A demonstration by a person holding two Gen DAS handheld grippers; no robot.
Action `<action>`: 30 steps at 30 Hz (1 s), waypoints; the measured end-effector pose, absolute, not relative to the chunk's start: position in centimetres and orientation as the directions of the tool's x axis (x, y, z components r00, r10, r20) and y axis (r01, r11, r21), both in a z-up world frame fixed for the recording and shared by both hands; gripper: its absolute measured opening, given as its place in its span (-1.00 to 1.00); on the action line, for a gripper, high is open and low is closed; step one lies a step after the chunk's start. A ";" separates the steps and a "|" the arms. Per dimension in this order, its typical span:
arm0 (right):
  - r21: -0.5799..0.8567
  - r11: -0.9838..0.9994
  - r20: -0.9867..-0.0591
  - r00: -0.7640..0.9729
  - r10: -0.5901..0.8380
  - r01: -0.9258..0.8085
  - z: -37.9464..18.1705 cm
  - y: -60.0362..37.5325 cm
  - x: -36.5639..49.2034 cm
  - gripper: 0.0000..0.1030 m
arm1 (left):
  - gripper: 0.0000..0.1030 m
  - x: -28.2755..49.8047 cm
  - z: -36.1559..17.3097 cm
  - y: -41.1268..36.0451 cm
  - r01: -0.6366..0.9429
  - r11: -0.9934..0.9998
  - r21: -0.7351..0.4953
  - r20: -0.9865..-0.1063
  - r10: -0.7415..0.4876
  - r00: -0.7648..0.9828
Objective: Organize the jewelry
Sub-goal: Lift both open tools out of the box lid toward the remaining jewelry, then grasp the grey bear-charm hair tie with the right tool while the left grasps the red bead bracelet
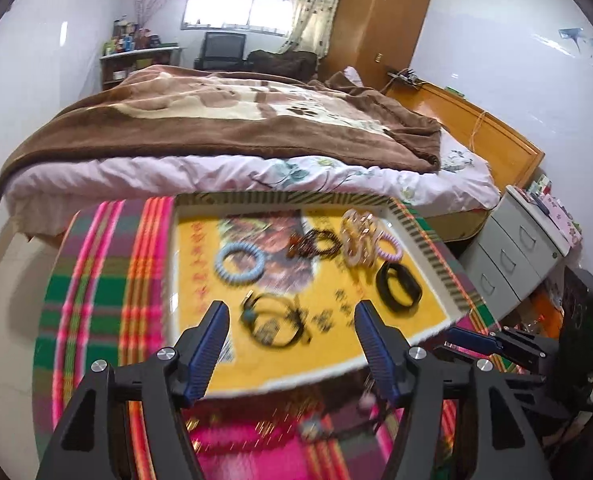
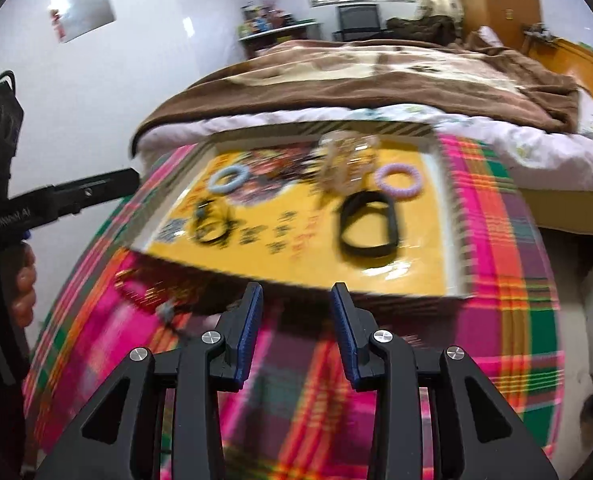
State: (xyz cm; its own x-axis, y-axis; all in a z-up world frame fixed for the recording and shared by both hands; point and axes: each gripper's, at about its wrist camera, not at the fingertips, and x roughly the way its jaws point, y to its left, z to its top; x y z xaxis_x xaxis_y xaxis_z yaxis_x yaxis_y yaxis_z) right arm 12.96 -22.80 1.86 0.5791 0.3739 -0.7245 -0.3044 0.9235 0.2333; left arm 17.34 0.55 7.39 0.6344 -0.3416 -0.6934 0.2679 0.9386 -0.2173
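We are holding both hand-held grippers, left (image 1: pixel 290 312) and right (image 2: pixel 297 294), released and empty; ahead, tray (image 2: pixel 450 208) carrying bracelets, bed (image 1: pixel 224 120) beyond.

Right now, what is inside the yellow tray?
In the yellow tray: a blue coil ring, a purple one, a black band, dark beads, pale bangles, a black cord. Motion blur hides finer details.

Both wrist cameras look steeply down and forward from just before the near edge of the yellow tray (image 1: pixel 336 344) (image 2: pixel 416 276), the left view closer, sharing it and the bed (image 1: pixel 232 136) (image 2: pixel 376 80) behind.
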 end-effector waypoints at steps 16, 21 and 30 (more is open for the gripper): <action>0.206 0.787 -0.766 0.405 0.499 -0.582 -0.7 -13.7 11.3 -0.30 | 0.33 12.8 4.3 8.0 0.073 0.966 -0.247 -0.724 -0.235 0.649; 0.190 0.781 -0.784 0.387 0.485 -0.595 -1.6 -12.5 11.7 -0.30 | 0.33 12.7 3.8 8.2 0.075 0.967 -0.245 -0.732 -0.235 0.639; 0.092 0.785 -0.794 0.431 0.429 -0.612 -2.1 -10.8 11.7 -0.40 | 0.33 12.8 2.6 9.3 0.032 0.968 -0.247 -0.755 -0.213 0.621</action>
